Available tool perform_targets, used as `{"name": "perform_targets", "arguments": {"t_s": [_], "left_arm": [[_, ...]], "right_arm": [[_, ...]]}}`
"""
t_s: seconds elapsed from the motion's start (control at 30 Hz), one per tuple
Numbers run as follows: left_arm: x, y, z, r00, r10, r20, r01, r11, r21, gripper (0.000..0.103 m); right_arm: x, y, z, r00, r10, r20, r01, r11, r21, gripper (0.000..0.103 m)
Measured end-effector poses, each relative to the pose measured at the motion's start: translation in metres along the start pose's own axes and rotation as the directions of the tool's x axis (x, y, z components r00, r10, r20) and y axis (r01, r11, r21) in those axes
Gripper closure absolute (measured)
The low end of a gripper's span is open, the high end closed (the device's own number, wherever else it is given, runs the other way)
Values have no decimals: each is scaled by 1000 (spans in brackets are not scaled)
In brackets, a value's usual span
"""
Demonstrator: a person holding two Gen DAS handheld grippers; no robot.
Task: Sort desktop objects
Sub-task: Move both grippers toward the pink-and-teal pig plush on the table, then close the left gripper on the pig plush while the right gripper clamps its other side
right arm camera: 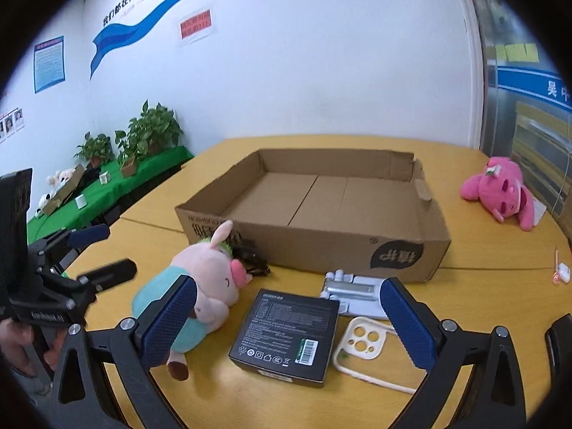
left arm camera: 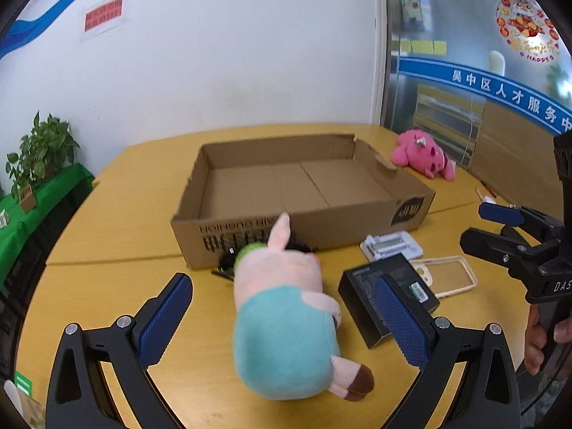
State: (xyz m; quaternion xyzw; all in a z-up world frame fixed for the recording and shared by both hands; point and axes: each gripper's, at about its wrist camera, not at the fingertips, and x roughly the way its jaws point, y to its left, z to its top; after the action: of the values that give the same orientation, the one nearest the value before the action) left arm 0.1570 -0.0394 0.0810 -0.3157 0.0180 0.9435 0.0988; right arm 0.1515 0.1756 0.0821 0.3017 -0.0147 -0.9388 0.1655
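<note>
Step in hand: I judge I am lining up my left gripper point(left arm camera: 282, 321) on the pig plush point(left arm camera: 286, 321), the first thing to go into the cardboard box point(left arm camera: 304, 193); nothing lies in the box so far.
Left gripper: jaws spread wide, holding nothing; the plush lies between the two blue pads but neither pad touches it.
Right gripper point(right arm camera: 289, 325): also wide apart and holding nothing, poised above the black box point(right arm camera: 286, 336).
Pig plush: lying on its side straight ahead of my left fingers, head toward the cardboard box, with dark sunglasses point(right arm camera: 252, 262) just beyond its head.
Other things ahead of my right gripper: a cream phone case point(right arm camera: 364, 339) to the right of the black box, a white stand point(right arm camera: 357, 295) beyond it, a pink plush point(right arm camera: 500, 189) far off to the right.
Next move: I think the left jaws must drop lower around the teal body and close; soft stuffing needs a firm squeeze.
</note>
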Motion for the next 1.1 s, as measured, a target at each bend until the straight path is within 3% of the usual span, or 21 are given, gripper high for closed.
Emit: {"name": "perform_targets", "arguments": {"t_s": [0.13,0.37,0.83,1.1], "left_arm": [[14,0,-9,999,-35,-40,33,999,-43,0],[33,-3,-17,992,-53,-112,48,998,-45,0],[53,2,-27,976,-159,-148,147,985,-94,1],[60,19,-39,975,-139,-173,116,984,-136,2]], "right_arm": [[16,-8,-1,997,48,-55,-45,998,53,1],[35,-7,-4,994,48,-93,-43,997,62,1],[49,3,-7,989,21,-143,-9,997,82,1],[62,16,-8,982,43,-184,-30,997,77,1]]}}
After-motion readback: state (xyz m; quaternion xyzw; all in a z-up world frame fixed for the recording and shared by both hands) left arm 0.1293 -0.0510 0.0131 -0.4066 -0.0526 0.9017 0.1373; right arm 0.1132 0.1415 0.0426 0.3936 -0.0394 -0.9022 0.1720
